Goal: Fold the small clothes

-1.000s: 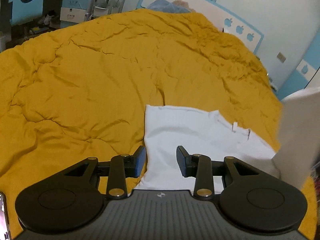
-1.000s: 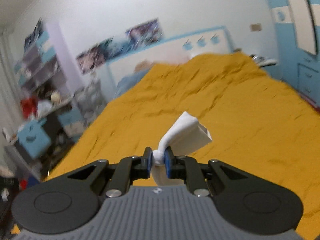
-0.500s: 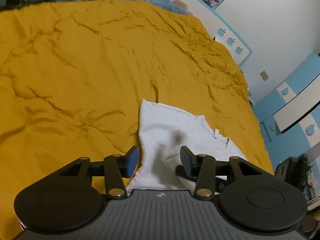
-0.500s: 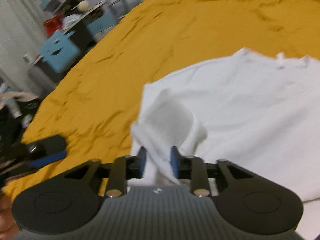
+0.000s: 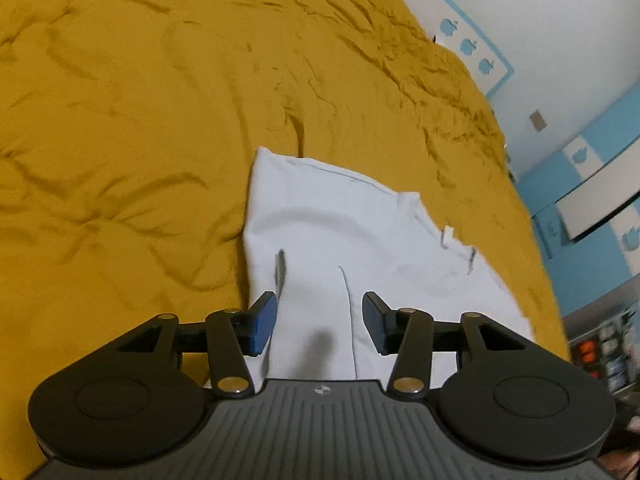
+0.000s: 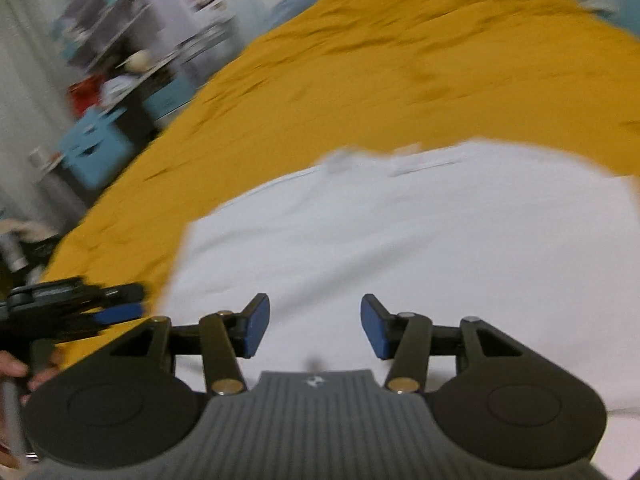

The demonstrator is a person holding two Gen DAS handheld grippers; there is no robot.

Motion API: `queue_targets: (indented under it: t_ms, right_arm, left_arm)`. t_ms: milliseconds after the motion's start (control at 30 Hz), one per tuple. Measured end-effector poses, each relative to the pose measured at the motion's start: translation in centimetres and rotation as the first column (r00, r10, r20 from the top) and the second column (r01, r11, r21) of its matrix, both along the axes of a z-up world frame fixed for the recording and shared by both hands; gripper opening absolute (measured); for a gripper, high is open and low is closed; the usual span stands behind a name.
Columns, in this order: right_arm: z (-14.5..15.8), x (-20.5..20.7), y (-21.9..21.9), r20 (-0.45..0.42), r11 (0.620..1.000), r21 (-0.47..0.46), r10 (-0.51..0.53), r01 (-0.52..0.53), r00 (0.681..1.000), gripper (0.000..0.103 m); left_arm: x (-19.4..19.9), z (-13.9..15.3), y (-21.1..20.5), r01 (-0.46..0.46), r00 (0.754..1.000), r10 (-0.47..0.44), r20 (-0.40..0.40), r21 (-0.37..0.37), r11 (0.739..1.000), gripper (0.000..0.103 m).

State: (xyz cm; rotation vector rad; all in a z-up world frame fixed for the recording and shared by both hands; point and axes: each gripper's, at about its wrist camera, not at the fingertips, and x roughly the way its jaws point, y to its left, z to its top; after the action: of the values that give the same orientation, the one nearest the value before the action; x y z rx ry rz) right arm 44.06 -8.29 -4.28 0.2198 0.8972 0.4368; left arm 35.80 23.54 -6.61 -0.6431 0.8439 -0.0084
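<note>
A white garment (image 5: 352, 240) is seen lying spread on the yellow bedcover (image 5: 140, 128), already brought into a rough rectangle, with a layer of cloth laid over its near part, where a fold edge runs toward the camera. One fold is therefore judged to be done; the piece is not yet a compact packet, so further folds and smoothing are judged to be left. In the left wrist view, the left gripper (image 5: 319, 322) is held low over the near edge of the garment, its jaws parted about halfway with only flat cloth below them and nothing pinched. In the blurred right wrist view, the right gripper (image 6: 314, 326) is likewise held over the garment; its jaws have just been opening and now stand released, with no cloth caught between them. The left gripper is also seen there, beside the garment's left edge.
</note>
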Motion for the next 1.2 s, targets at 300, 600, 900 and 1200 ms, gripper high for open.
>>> queue_targets:
  t_ms: [300, 600, 900, 1200]
  right_arm:
    - [-2.3, 3.5, -17.6, -0.046, 0.92, 0.007, -0.391, 0.392, 0.919, 0.046]
    - [-6.5, 8.0, -21.6, -0.157, 0.869, 0.132, -0.457, 0.477, 0.876, 0.0]
    - [-6.3, 8.3, -21.1, -0.122, 0.877, 0.021, -0.474, 0.48, 0.872, 0.0]
    - [-1.8, 2.8, -20.2, -0.096, 0.947, -0.057, -0.32, 0.316, 0.943, 0.024]
  left_arm:
    - [2.8, -1.3, -0.8, -0.018, 0.999, 0.021, -0.048, 0.064, 0.998, 0.033]
    - [3.4, -1.2, -1.3, -0.003, 0.999, 0.01, -0.052, 0.14, 0.99, 0.005]
    - [4.0, -1.5, -2.5, -0.005, 0.997, 0.023, -0.069, 0.25, 0.968, 0.007]
    - [1.5, 1.5, -2.0, 0.099, 0.995, -0.089, -0.05, 0.246, 0.964, 0.009]
